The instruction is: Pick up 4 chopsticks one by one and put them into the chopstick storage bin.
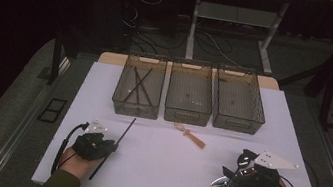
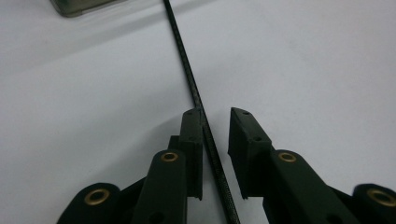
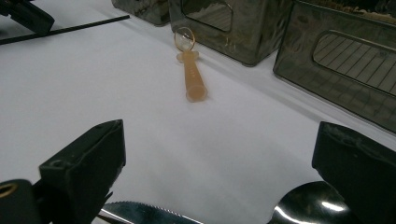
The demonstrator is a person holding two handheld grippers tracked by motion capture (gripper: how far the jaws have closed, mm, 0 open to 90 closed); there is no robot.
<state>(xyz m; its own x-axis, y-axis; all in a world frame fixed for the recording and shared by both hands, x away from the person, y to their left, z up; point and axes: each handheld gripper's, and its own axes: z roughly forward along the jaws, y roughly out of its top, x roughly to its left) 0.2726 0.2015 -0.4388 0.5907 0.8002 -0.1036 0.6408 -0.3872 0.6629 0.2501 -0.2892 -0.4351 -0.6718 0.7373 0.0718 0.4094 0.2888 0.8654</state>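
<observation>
A thin black stick (image 1: 127,129) lies on the white table (image 1: 162,169), running from near the left bin toward the front edge. My left gripper (image 1: 113,147) is low over its middle. In the left gripper view the stick (image 2: 187,70) passes between the jaws of the left gripper (image 2: 217,114). The left pad touches the stick, and the right pad stands a small gap away. My right gripper (image 1: 236,168) rests at the front right with its jaws wide apart (image 3: 219,140). Below them lie a serrated knife (image 3: 140,212) and a metal spoon (image 3: 303,205), not held.
Three smoky see-through bins stand in a row at the back: left (image 1: 134,108), middle (image 1: 187,113) and right (image 1: 236,123). The left one holds crossed dark sticks (image 1: 137,86). An amber plastic spoon (image 1: 191,136) (image 3: 192,74) lies in front of the middle bin.
</observation>
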